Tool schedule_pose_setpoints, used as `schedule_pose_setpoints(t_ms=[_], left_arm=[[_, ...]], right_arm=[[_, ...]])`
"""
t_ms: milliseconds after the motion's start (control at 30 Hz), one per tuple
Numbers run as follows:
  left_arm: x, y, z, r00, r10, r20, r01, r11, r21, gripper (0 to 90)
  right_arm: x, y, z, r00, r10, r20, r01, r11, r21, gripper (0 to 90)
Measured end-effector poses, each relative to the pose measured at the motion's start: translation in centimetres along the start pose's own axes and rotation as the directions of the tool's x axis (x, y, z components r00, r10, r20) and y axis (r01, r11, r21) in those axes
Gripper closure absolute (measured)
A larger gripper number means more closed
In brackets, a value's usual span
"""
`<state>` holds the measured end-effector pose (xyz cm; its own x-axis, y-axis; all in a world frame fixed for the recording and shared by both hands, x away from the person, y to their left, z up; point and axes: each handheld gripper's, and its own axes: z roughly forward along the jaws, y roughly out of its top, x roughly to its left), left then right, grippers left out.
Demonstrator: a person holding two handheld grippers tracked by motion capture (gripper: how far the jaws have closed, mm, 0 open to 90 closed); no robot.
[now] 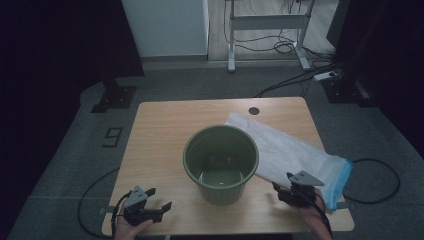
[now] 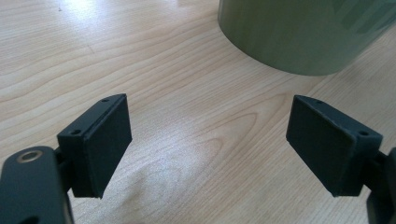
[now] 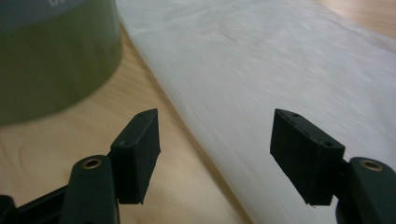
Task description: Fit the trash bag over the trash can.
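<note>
On the wooden counter [image 1: 165, 125] before me stands a green bucket [image 1: 220, 162], upright and with nothing in it that I can make out, and to its right lies a flat white plastic bag [image 1: 285, 150] with a blue band at its near end, running slantwise from behind the bucket toward the counter's right edge. I hold my right hand-held gripper [image 1: 282, 188] low by the bag's near end, just right of the bucket; its jaws stand well apart with nothing between them. Through the right gripper view I see the bag's [image 3: 261, 70] long edge running up between the two jaws, though the picture is blurred and I cannot tell whether either pad touches the plastic. The bucket's wall [image 3: 51, 60] sits close at my upper left there. My left hand-held gripper [image 1: 159, 199] rests at the counter's near left corner, jaws spread wide over bare wood [image 2: 196, 154], the bucket [image 2: 303, 32] near but apart from it.
</note>
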<state>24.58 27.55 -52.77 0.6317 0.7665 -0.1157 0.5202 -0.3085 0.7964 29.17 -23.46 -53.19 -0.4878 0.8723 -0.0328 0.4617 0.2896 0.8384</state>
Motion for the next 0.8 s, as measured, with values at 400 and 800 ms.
schedule_pose_setpoints(t_ms=[400,800], left_arm=[[0.7,-0.1,-0.5,0.9999,-0.016,-0.003,0.016,0.9998,-0.015,13.9],[0.8,-0.2,-0.6,0.9998,-0.021,-0.006,0.021,0.9997,-0.015,13.9]], right_arm=[[1.6,2.5,6.6,0.9987,0.028,-0.042,-0.025,0.998,0.066,30.1],[2.0,3.0,8.5,0.9994,0.018,-0.029,-0.014,0.993,0.116,41.9]])
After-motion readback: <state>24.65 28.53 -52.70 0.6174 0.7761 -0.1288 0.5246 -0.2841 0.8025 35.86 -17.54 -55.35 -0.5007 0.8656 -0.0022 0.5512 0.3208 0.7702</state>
